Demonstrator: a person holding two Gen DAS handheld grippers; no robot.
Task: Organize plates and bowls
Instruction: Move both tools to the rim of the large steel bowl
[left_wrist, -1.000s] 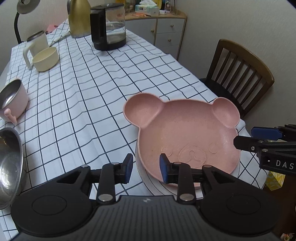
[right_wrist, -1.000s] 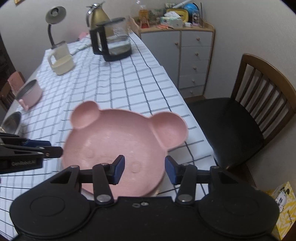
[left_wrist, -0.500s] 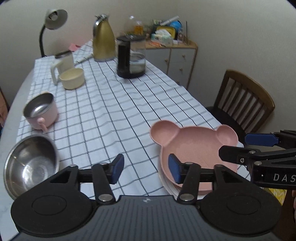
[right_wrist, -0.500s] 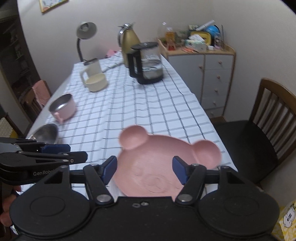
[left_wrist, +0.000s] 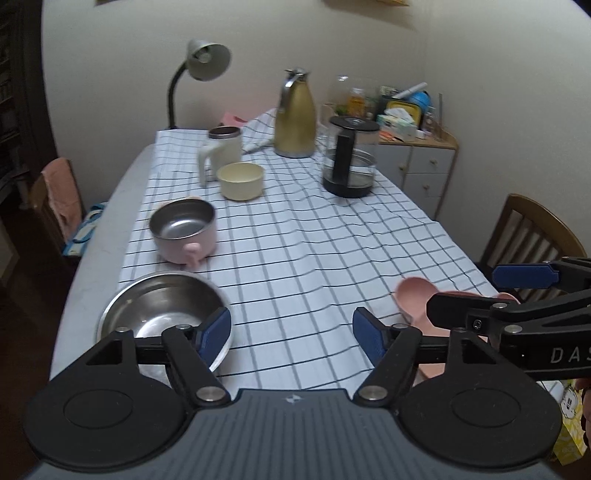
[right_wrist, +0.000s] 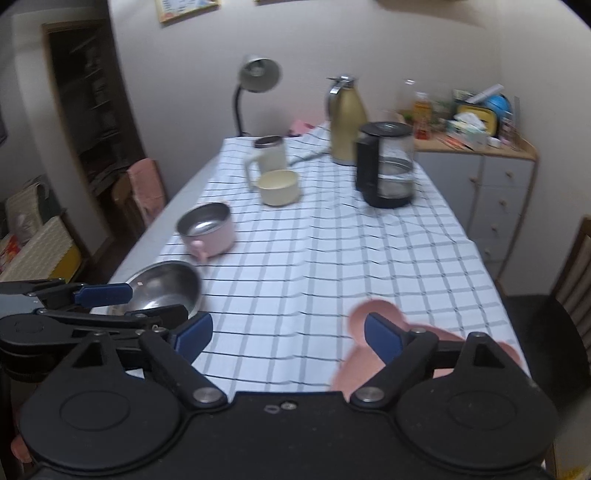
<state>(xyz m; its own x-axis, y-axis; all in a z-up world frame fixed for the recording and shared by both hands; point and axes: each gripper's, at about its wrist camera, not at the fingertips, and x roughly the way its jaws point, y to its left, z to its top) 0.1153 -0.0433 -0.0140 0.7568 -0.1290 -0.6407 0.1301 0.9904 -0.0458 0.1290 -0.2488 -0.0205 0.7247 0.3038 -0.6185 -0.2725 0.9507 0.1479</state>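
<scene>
Two grippers, both spread wide and empty: left gripper (left_wrist: 291, 334) and right gripper (right_wrist: 288, 332), jaws just opened further, nothing between the blue pads. Bear-shaped pink plate (left_wrist: 413, 301) down at the near table edge, low and right of the left gripper, under the right one, apart from both; matte speckled plastic, round ears, shallow dish. Plate step judged done, bowls next. Nearest candidate: stainless steel bowl (left_wrist: 159, 312), just behind the left gripper's left finger, wide, shiny, thin-rimmed, likely slippery at the rim. Further ahead of it, pink pot-style bowl (left_wrist: 183, 229) with steel liner and stubby handle; beyond that, cream bowl (left_wrist: 241, 181), smooth, straight-walled, just beside a white lidded mug (left_wrist: 221, 151). Next move probably calls for lowering the left gripper over the steel bowl's rim, one pad inside and one outside, then closing firmly. Checked tablecloth (left_wrist: 314, 251) wrinkled, soft, prone to dragging under a sliding bowl. Well ahead and right: glass carafe (left_wrist: 349, 162) and gold thermos jug (left_wrist: 295, 114), both clear of the work.
</scene>
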